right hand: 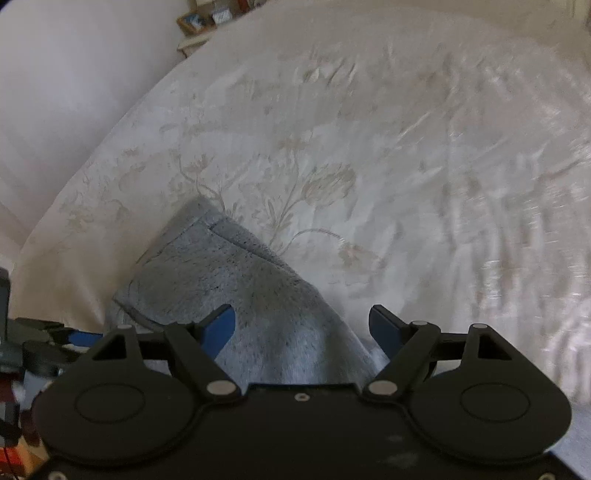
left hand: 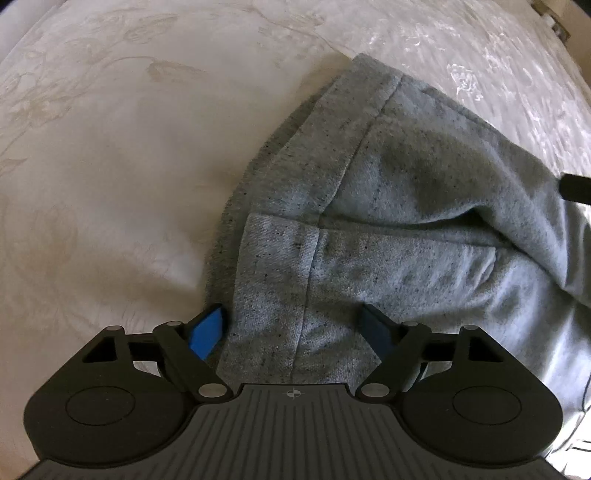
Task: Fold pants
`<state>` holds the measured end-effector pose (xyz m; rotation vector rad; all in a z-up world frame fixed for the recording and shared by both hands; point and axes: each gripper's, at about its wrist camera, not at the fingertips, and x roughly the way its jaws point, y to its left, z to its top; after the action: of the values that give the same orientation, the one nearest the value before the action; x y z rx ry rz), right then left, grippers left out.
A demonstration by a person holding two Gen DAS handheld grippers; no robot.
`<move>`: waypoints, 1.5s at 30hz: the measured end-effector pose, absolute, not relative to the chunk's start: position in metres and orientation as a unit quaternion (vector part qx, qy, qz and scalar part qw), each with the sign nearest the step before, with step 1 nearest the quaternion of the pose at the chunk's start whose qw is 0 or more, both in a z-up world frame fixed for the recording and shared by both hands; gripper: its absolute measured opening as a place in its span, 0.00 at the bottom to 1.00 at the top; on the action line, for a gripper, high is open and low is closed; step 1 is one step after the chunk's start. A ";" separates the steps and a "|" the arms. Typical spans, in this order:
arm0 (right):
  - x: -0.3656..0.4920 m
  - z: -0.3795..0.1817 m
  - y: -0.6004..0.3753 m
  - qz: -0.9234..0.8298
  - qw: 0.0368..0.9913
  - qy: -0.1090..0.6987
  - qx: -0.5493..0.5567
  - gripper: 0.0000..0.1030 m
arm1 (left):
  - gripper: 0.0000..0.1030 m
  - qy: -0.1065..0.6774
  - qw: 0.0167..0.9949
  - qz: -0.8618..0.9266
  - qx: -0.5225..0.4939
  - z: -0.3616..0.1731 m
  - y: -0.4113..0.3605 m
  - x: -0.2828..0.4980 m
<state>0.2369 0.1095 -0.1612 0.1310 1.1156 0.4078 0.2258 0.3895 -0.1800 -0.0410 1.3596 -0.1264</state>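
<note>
Both grippers are standing wide and gripping nothing: the left gripper (left hand: 295,328) is straddling the grey pants (left hand: 406,206), the right gripper (right hand: 303,326) hovering over them. Pants are lying partly folded on the floral bedspread (right hand: 332,155); further folding, I judge, is remaining.

A home bedroom: a bed (right hand: 369,147) under a cream floral bedspread, cluttered shelf (right hand: 201,24) beyond.
</note>
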 end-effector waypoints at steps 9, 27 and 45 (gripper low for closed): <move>0.238 -0.162 0.126 0.261 0.794 0.542 0.089 0.16 | 0.78 0.627 0.775 -0.069 -0.019 -0.181 0.390 0.227; 0.051 -0.126 0.182 0.414 0.764 0.483 -0.106 0.14 | 0.78 0.590 0.805 0.022 -0.064 -0.156 0.463 0.202; 0.064 -0.172 0.208 0.371 0.762 0.514 -0.130 0.16 | 0.79 0.519 0.848 -0.072 -0.077 -0.093 0.411 0.173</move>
<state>0.0636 0.2076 -0.1720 -0.2836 1.1181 0.8074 0.1725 0.4105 -0.0929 -0.1619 1.0939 -0.1525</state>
